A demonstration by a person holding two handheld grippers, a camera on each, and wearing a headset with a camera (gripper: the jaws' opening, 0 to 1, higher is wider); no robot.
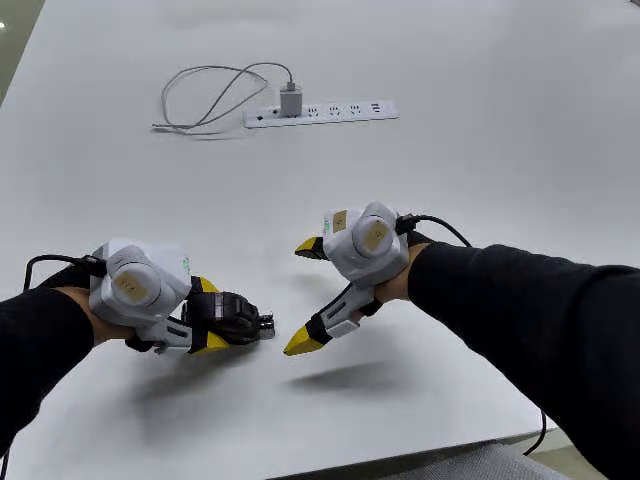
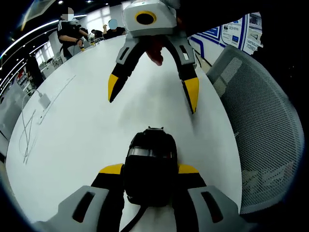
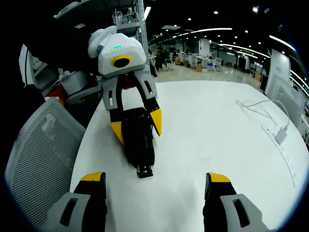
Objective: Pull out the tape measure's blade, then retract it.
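The left gripper point(image 1: 208, 315) is clamped on the tape measure point(image 1: 236, 314), hook end point(image 3: 144, 170) poking out. Just right of the tape measure, the right gripper point(image 1: 301, 296) hangs wide open, facing it. Best move, I'd say: pinch that hook end squarely, pull straight, hold the tape measure steady.

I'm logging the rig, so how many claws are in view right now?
2. The left claw, lower left in the head view, is shut on the black tape measure; the right claw is open just right of it.
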